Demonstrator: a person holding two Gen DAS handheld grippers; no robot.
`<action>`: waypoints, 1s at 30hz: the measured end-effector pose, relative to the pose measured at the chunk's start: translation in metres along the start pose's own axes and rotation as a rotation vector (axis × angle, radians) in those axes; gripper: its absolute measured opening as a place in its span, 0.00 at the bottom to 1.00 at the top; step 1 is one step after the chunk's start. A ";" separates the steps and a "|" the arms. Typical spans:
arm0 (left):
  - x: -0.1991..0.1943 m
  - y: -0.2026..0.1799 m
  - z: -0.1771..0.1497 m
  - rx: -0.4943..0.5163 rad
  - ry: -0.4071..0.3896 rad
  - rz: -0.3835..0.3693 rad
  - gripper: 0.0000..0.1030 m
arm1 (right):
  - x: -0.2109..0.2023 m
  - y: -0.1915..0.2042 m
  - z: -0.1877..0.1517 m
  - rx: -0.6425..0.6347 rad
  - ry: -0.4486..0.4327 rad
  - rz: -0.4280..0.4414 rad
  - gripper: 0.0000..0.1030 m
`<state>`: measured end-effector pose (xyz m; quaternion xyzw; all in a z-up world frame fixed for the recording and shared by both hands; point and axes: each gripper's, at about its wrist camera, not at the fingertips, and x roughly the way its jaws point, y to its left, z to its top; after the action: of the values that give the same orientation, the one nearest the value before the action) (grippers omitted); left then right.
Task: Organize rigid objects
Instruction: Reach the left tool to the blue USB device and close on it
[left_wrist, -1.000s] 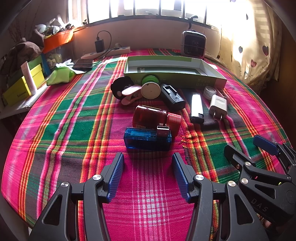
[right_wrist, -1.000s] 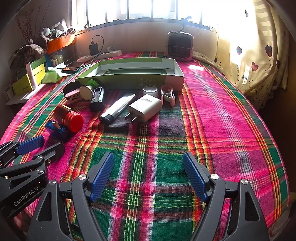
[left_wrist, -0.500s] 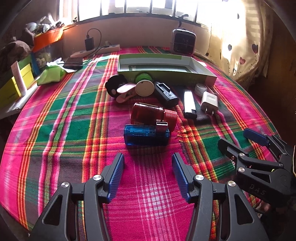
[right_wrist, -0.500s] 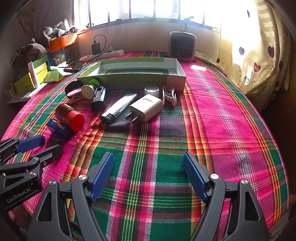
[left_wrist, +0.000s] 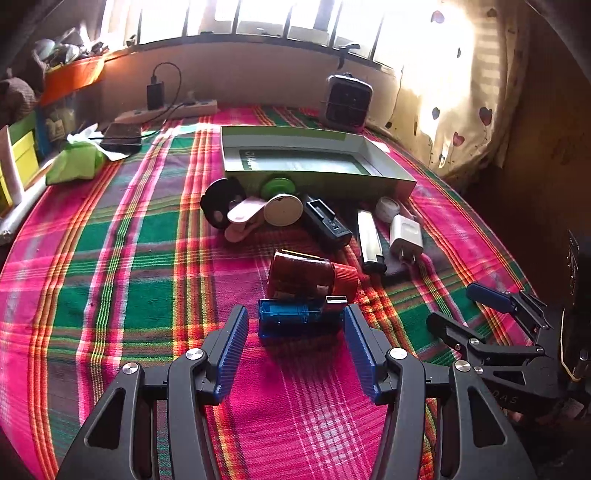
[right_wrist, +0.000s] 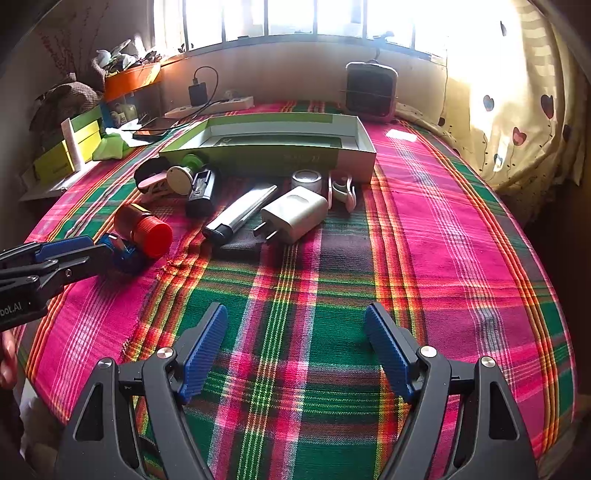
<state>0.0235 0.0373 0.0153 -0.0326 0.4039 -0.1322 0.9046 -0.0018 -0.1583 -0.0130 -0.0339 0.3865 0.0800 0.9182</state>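
Observation:
My left gripper (left_wrist: 293, 321) is open, its jaws on either side of a blue translucent box (left_wrist: 291, 319) that lies on the plaid cloth; it also shows in the right wrist view (right_wrist: 127, 253). A brown bottle with a red cap (left_wrist: 306, 275) lies just behind the box. Beyond are a black device (left_wrist: 327, 221), a silver lighter (left_wrist: 369, 236), a white charger (left_wrist: 405, 234) and a pink clip (left_wrist: 245, 216). An open green box (left_wrist: 314, 158) sits at the back. My right gripper (right_wrist: 295, 332) is open and empty above bare cloth.
A small heater (right_wrist: 371, 90) stands at the back by the window. A power strip (left_wrist: 166, 110), a phone (left_wrist: 122, 134) and a green cloth (left_wrist: 75, 162) lie at the back left. A heart-print curtain (right_wrist: 517, 110) hangs at the right. Yellow boxes (right_wrist: 62, 155) line the left edge.
My left gripper has moved forward so its open jaws now flank the blue box. The right gripper has stayed nearly still.

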 end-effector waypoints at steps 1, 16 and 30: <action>0.002 0.000 0.001 0.004 0.004 0.000 0.51 | 0.000 0.000 0.001 -0.001 0.002 0.000 0.75; 0.000 -0.020 -0.015 0.021 0.059 -0.108 0.51 | 0.002 -0.001 0.003 -0.002 0.011 0.001 0.75; 0.002 -0.017 -0.005 0.082 0.042 -0.096 0.51 | 0.004 -0.002 0.003 -0.008 0.010 0.007 0.75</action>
<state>0.0172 0.0202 0.0129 -0.0120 0.4151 -0.1923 0.8891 0.0034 -0.1596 -0.0134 -0.0366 0.3908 0.0845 0.9159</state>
